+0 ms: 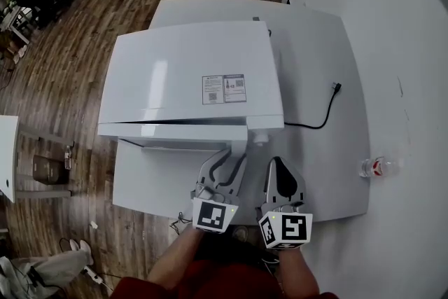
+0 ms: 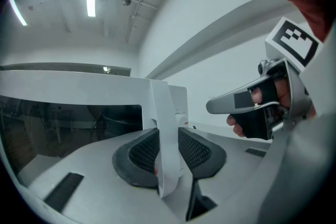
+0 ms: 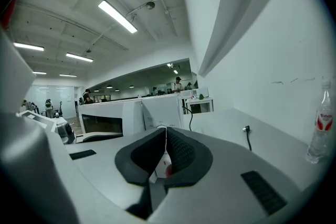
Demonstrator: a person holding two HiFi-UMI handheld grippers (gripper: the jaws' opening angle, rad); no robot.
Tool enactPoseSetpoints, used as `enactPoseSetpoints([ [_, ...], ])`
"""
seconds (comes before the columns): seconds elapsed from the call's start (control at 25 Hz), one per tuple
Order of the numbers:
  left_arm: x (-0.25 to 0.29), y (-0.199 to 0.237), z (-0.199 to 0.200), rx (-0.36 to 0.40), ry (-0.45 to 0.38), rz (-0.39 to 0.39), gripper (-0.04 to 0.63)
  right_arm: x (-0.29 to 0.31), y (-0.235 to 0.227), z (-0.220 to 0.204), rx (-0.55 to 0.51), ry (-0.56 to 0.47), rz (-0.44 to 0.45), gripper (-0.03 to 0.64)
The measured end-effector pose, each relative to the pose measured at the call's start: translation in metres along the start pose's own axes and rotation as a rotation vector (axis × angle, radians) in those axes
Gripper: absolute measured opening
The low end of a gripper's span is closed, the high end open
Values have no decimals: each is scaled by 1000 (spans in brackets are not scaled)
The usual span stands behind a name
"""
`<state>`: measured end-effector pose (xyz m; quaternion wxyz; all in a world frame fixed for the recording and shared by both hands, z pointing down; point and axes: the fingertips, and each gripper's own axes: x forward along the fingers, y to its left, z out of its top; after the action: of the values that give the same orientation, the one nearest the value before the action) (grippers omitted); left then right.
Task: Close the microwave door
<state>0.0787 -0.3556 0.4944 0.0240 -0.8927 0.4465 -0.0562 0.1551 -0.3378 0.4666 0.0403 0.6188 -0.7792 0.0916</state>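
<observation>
Two facts govern the closing push: the left tongs (image 2: pixel 168 139) clasp the upright free edge of the ajar door (image 2: pixel 164 107), with the microwave (image 1: pixel 192 73) on the bench (image 1: pixel 322 59) lying straight ahead beyond it, while the right tongs (image 3: pixel 165 139) are closed empty alongside

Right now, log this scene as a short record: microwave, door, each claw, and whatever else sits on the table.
microwave: white, standing on the white table
door: ajar, free edge swung slightly out from the body
left claw: shut on the door's free edge
right claw: shut, empty, beside the left one, apart from the microwave
other items: clear water bottle near the table's right edge; black power cord, its plug lying on the table
</observation>
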Motion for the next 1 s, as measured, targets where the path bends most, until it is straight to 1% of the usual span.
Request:
enactPoseSetpoints([
  [0.12, 2, 1, 0, -19, -17, -5, 129, 4, -2, 2, -4, 1, -13, 28],
  [0.28, 8, 5, -1, -60, -19, -9, 129, 6, -3, 5, -16, -6, -13, 28],
  [0.4, 11, 7, 0, -57, -24, -14, 128, 7, -6, 6, -13, 1, -21, 28],
  [0.56, 19, 11, -4, -72, 10, -1, 126, 7, -6, 4, -12, -3, -21, 28],
  [0.76, 20, 13, -7, -84, 20, 19, 127, 4, -6, 3, -4, 3, -22, 28],
  [1.0, 18, 11, -7, -58, 46, 41, 127, -4, -3, 4, -9, 0, -15, 28],
])
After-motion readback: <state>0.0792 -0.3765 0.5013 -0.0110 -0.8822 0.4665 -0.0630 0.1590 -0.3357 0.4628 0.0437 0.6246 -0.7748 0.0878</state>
